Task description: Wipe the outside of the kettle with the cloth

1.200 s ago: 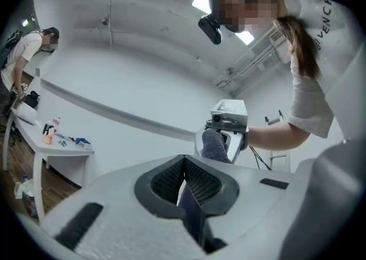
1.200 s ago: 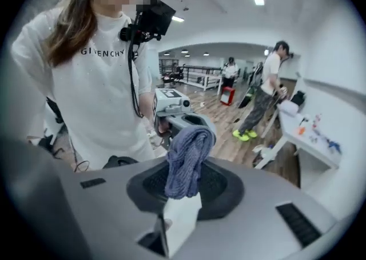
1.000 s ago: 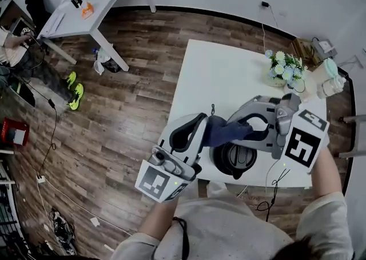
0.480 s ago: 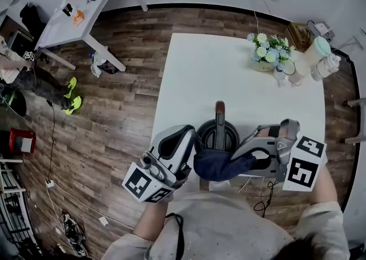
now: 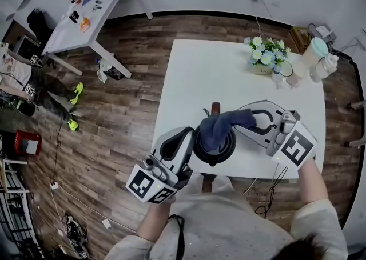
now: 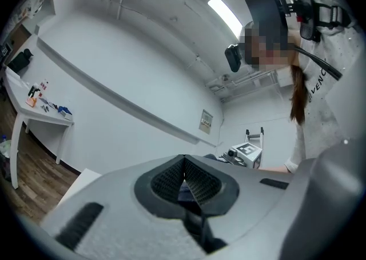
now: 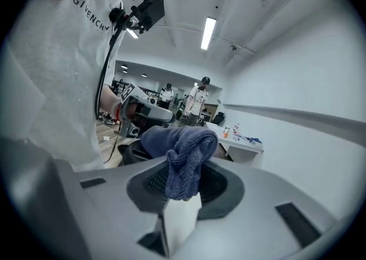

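Swept up since half a second ago, the cloth [image 5: 220, 127] now drapes over the kettle [image 5: 213, 149] near the bench [image 5: 229, 76] front edge, clenched in my right tongs [image 5: 243, 119]. My left tongs [image 5: 191, 139] are shut, seemingly on the kettle's side; I'd brace there and drag downward with steady pressure.

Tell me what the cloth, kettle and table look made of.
Cloth: knitted blue yarn, matte; the loops show in the right gripper view.
Kettle: dark, smooth, slightly glossy; probably plastic or coated metal.
Table: flat, even white, matte; likely laminate.
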A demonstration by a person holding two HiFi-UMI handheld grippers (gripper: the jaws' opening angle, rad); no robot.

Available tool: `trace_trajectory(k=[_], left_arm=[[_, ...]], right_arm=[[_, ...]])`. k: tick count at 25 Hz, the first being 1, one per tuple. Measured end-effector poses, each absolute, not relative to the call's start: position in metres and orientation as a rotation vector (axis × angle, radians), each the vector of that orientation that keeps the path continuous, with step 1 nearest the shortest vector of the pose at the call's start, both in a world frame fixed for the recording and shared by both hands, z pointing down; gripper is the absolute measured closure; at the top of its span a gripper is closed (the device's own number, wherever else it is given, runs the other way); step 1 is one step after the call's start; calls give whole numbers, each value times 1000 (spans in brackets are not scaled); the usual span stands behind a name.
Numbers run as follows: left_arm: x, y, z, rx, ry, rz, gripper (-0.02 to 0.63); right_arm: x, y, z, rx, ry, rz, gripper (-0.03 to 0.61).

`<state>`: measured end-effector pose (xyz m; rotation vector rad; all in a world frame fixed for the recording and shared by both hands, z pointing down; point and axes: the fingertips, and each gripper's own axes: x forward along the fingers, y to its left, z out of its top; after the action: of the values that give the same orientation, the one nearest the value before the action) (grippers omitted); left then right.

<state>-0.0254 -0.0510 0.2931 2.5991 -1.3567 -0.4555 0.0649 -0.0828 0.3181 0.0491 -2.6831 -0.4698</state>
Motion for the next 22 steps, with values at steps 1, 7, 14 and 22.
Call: trace_trajectory(k=[1, 7, 14, 22], left_arm=[[-27, -50, 294, 2594, -1362, -454, 607], [-39, -55, 303, 2558, -1367, -458, 607], [-29, -73, 302, 2591, -1264, -467, 607], [-14, -94, 300, 2628, -1129, -482, 607]], right_arm=[[71, -80, 321, 57, -2677, -451, 506], [105, -55, 326, 201, -2839, -188, 506], [108, -1, 349, 185, -2881, 86, 506], [81, 54, 343, -1, -2903, 243, 506]])
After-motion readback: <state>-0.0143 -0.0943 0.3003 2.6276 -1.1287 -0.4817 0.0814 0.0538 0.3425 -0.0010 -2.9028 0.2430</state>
